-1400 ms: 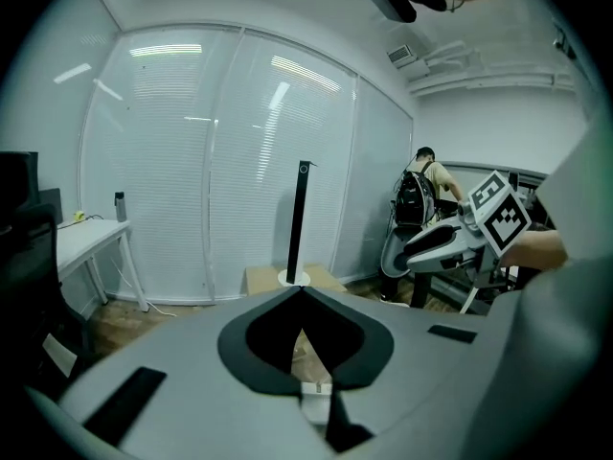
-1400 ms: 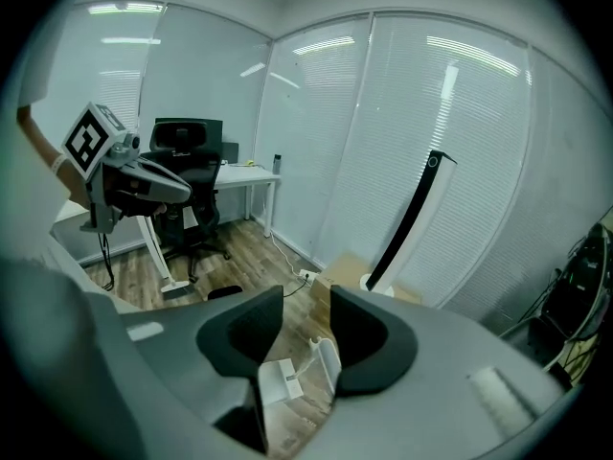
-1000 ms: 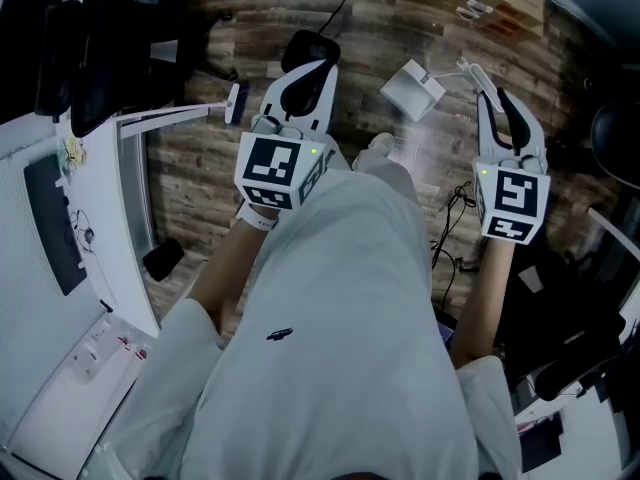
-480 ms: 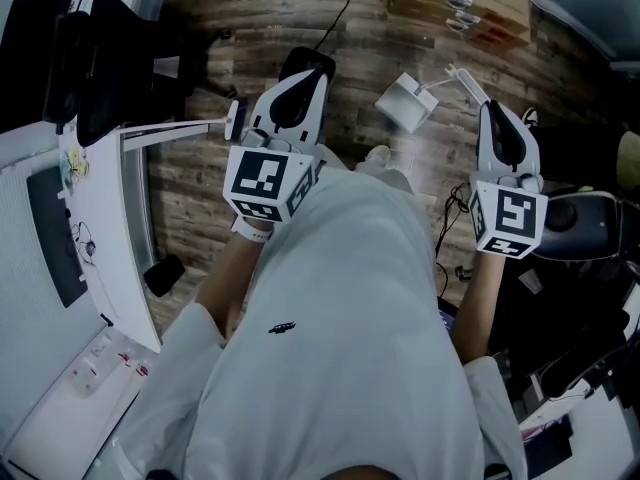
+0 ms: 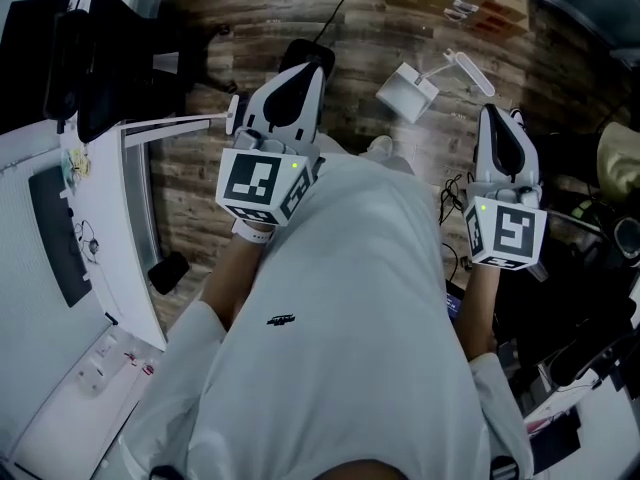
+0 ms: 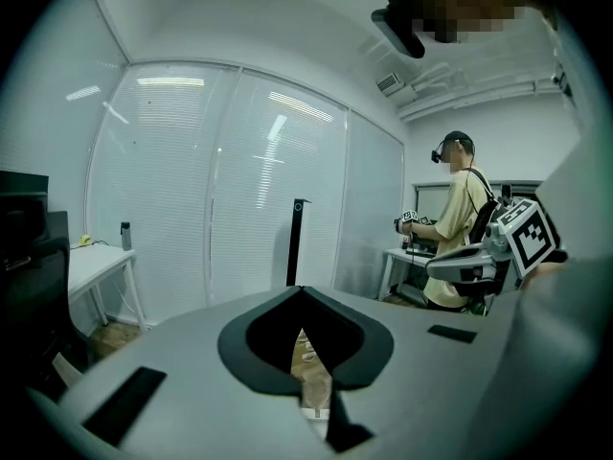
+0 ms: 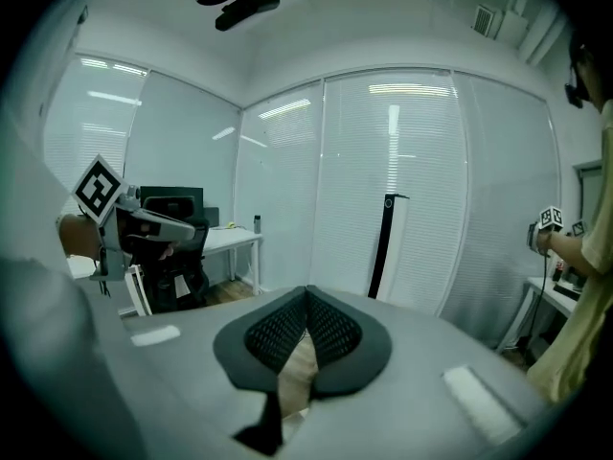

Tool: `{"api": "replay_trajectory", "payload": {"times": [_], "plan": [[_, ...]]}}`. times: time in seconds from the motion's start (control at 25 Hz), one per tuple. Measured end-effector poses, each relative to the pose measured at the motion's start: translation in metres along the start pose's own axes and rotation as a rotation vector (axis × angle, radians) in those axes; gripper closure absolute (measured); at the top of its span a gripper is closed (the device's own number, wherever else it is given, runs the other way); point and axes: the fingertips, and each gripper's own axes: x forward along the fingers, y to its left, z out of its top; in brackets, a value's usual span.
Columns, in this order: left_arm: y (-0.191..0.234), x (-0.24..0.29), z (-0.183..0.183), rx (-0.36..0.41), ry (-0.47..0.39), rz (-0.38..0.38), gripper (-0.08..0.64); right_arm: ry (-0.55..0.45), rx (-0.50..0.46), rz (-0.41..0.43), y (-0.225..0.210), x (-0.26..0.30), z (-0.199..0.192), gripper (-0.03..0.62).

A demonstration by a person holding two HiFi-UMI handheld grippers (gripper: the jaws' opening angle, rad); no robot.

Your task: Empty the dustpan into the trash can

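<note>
Jaws are clenched on nothing on your left gripper (image 5: 303, 72) and right gripper (image 5: 492, 116), the right's having just closed. The dustpan (image 5: 408, 94) lies on the floor (image 5: 250, 28) ahead, so neither gripper carries it.

1. A black chair (image 5: 110, 58) stands beside the white worktop (image 5: 105, 218).
2. A cardboard box (image 5: 440, 3) sits on the wooden floor (image 5: 200, 188).
3. A person in a yellow shirt (image 6: 462, 228) is across the room.
4. A black pole (image 6: 296, 242) stands upright before the blinds (image 6: 172, 190).
</note>
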Motion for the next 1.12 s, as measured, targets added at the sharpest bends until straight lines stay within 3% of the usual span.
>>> {"api": "replay_trajectory", "payload": {"times": [0.52,1.12], "plan": [[-0.012,-0.012,0.005,-0.021,-0.045,0.001,0.554,-0.067,0.072,0.010,0.005,-0.019,0.007,0.580],[-0.036,0.001,0.001,-0.039,-0.028,-0.064,0.554,-0.002,0.015,0.088,0.011,-0.017,-0.002,0.580]]}}
